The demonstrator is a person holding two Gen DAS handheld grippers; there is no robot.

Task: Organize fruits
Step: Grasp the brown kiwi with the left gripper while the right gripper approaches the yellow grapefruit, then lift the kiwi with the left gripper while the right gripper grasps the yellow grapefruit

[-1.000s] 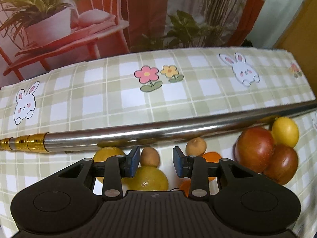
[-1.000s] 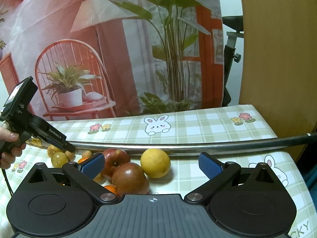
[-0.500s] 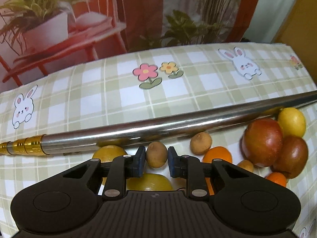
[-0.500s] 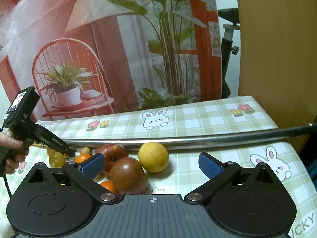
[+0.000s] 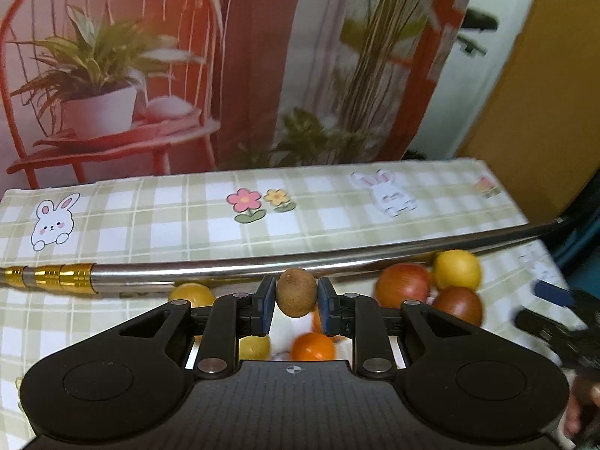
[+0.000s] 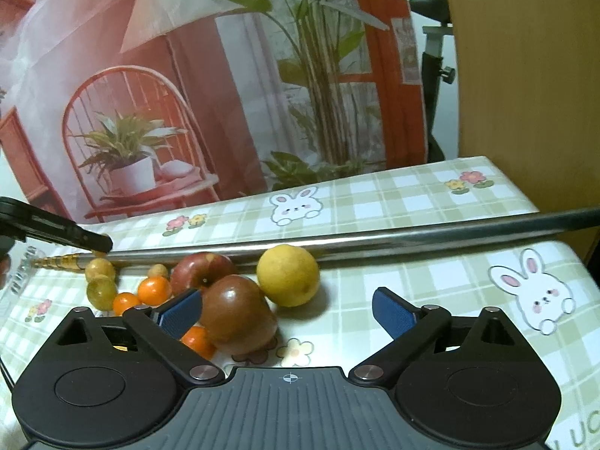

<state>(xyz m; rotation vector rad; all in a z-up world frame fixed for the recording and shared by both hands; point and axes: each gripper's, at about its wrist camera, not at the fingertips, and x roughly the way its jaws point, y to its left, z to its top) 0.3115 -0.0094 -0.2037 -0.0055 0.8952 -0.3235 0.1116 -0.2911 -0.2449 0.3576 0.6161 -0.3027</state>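
My left gripper (image 5: pixel 296 302) is shut on a small brown oval fruit (image 5: pixel 296 292) and holds it above the table, in front of the steel pole (image 5: pixel 232 268). Below it lie small oranges (image 5: pixel 313 345) and yellow fruits (image 5: pixel 192 294). My right gripper (image 6: pixel 287 313) hangs low over the fruit pile, its jaws wide and closing. A dark red apple (image 6: pixel 236 311) sits just inside its left finger (image 6: pixel 180 309), and no pad presses on it. A lemon (image 6: pixel 288 275) and a red apple (image 6: pixel 202 272) lie just beyond.
The pole (image 6: pixel 375 236) lies across the checked tablecloth (image 6: pixel 431 285) behind the fruit. Small oranges (image 6: pixel 154 289) and yellow-green fruits (image 6: pixel 100 292) are at the left. A printed backdrop stands behind the table, and a wooden panel (image 6: pixel 525 75) at the right.
My left gripper closed on the brown fruit and rose with it off the table, tilting up. My right gripper sank a little toward the apples and its jaws narrowed slightly.
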